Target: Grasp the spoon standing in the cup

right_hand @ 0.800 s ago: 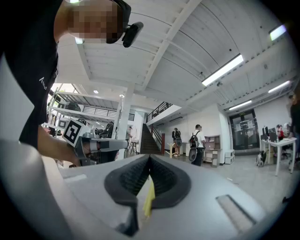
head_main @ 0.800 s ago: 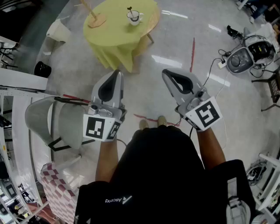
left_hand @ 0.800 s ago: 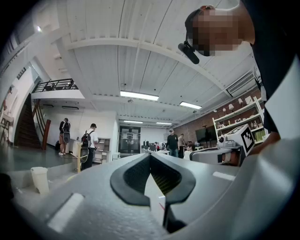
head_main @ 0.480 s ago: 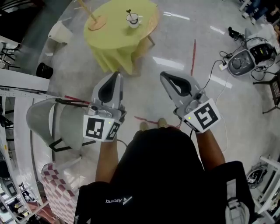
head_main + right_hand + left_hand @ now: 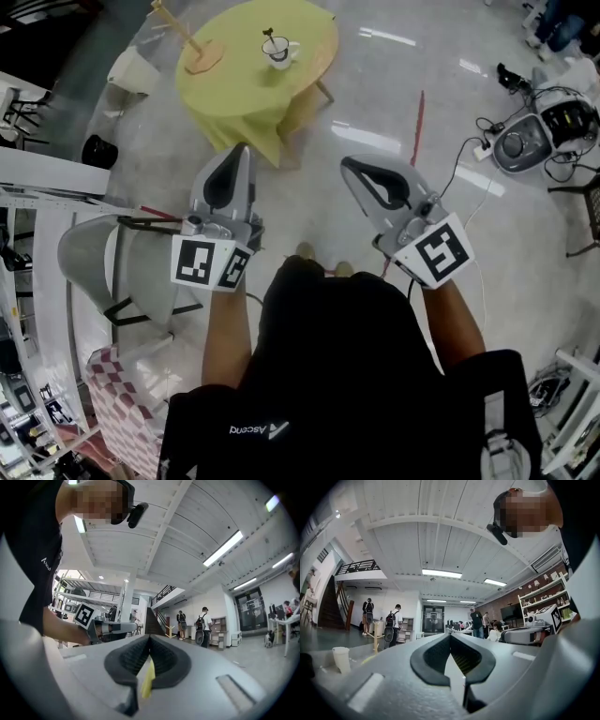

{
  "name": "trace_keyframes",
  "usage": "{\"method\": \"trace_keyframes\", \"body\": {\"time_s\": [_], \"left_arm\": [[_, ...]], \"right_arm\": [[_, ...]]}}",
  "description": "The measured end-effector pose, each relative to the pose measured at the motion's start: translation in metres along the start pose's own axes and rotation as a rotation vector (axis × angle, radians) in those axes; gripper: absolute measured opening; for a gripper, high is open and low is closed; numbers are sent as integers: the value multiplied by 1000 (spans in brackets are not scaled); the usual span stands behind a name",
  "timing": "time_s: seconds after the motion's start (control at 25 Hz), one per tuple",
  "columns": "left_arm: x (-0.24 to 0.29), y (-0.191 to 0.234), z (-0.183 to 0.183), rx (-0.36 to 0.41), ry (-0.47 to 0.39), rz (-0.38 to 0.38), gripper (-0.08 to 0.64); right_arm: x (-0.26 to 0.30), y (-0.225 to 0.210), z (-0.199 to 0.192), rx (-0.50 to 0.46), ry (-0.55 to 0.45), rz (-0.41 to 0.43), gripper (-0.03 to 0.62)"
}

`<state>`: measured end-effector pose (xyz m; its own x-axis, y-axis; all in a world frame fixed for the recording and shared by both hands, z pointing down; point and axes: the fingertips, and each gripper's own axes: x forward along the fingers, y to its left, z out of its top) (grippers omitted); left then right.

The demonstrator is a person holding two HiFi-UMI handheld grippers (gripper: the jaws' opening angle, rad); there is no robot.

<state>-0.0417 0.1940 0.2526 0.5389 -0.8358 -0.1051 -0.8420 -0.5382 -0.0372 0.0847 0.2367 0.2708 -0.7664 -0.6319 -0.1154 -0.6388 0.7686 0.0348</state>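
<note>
In the head view a white cup (image 5: 279, 53) stands on a round yellow table (image 5: 239, 89) far ahead, with a dark spoon (image 5: 269, 38) upright in it. Both grippers are held in front of the person's body, well short of the table. My left gripper (image 5: 242, 148) points at the table's near edge, its jaws shut and empty (image 5: 450, 635). My right gripper (image 5: 346, 165) is over bare floor to the right, its jaws also together with nothing between them (image 5: 150, 637). A sliver of yellow shows through the gap behind its tips.
A wooden stand (image 5: 195, 54) sits on the table's left side. A grey chair (image 5: 117, 267) is close at the left, beside white shelving (image 5: 37, 216). Machines and cables (image 5: 530, 136) lie on the floor at the right, with a red tape line (image 5: 417, 117) between.
The table and cup have slid a little down and left in the head view. The left gripper has risen slightly. Both grippers stay shut.
</note>
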Motion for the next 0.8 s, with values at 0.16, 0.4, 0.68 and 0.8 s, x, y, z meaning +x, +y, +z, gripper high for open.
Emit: {"method": "trace_keyframes", "body": {"time_s": [0.16, 0.4, 0.68, 0.8], "left_arm": [[26, 16, -6, 0, 0, 7, 11], [79, 63, -30, -11, -5, 11, 11], [189, 173, -69, -3, 14, -31, 11], [239, 221, -84, -2, 38, -69, 11]], "right_arm": [[11, -27, -9, 0, 12, -8, 3], [48, -70, -31, -1, 24, -30, 3], [163, -155, -53, -26, 64, -62, 3], [223, -193, -58, -29, 88, -71, 3]]}}
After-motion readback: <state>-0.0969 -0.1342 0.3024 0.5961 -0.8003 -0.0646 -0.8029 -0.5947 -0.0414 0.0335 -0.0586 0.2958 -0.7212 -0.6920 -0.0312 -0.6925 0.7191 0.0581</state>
